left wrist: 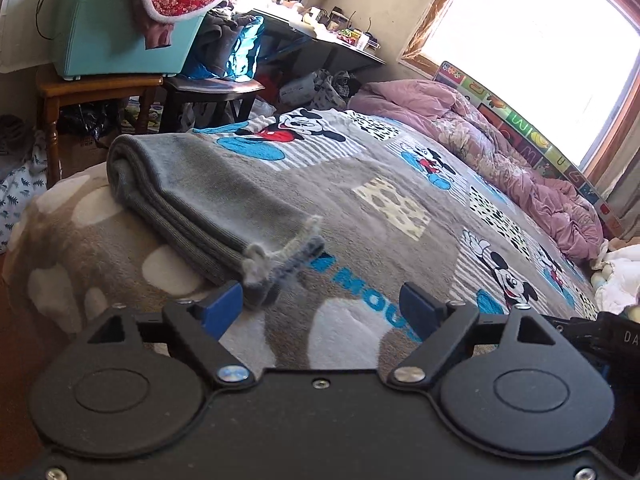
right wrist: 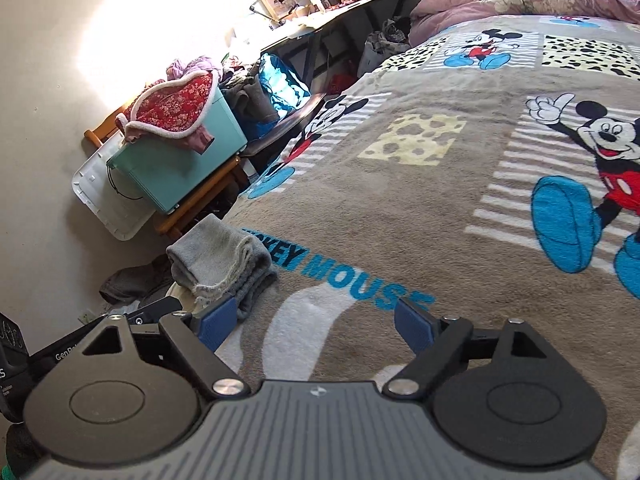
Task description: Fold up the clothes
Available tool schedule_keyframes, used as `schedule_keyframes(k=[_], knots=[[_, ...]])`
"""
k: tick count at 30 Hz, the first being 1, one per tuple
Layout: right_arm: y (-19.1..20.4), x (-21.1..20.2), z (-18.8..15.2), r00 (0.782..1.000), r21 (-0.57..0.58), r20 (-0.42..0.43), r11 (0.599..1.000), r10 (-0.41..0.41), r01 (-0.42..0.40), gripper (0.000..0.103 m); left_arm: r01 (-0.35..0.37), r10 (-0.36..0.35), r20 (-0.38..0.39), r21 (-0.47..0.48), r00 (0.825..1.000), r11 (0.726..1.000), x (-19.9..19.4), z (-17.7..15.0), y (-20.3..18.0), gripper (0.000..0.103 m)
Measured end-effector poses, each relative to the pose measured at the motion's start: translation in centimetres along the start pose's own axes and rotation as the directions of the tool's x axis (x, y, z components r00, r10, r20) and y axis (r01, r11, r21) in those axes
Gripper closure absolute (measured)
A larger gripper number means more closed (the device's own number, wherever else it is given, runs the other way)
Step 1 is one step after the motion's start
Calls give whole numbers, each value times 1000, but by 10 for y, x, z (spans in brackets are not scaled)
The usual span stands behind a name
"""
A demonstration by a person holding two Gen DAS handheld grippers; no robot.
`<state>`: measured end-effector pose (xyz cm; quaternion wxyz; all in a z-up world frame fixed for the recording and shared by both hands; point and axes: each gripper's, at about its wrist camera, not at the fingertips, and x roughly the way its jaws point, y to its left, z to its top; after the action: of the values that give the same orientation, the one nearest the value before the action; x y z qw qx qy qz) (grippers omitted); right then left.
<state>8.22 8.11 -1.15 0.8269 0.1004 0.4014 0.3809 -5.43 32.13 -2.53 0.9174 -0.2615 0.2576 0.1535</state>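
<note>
Garment [left wrist: 192, 188] just beyond left fingers [left wrist: 222, 310]

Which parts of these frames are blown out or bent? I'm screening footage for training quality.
Left wrist view: the window is pure white with glare, the frayed end of the grey folded garment is softly blurred, and the bed edges bow from the fisheye. Right wrist view: a sun patch whitens the wall; the Mickey Mouse blanket curves strongly.
</note>
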Motion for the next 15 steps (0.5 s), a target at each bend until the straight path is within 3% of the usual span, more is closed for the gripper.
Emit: schedule_keyframes(k=[6,10,15], knots=[[-16,-58,-4,995,-7,67,997,-81,81,1,37,-34,-23,125,999,992,-16,-13,-56,12],[-31,-96,-10,984,4,109,990,-144,144,0,53,-48,-32,184,998,982,-23,-22,-92,6],[-48,-127,-13,969,7,123,977,-212,213,0,-33,31,10,198,999,980,-35,-28,-118,2]])
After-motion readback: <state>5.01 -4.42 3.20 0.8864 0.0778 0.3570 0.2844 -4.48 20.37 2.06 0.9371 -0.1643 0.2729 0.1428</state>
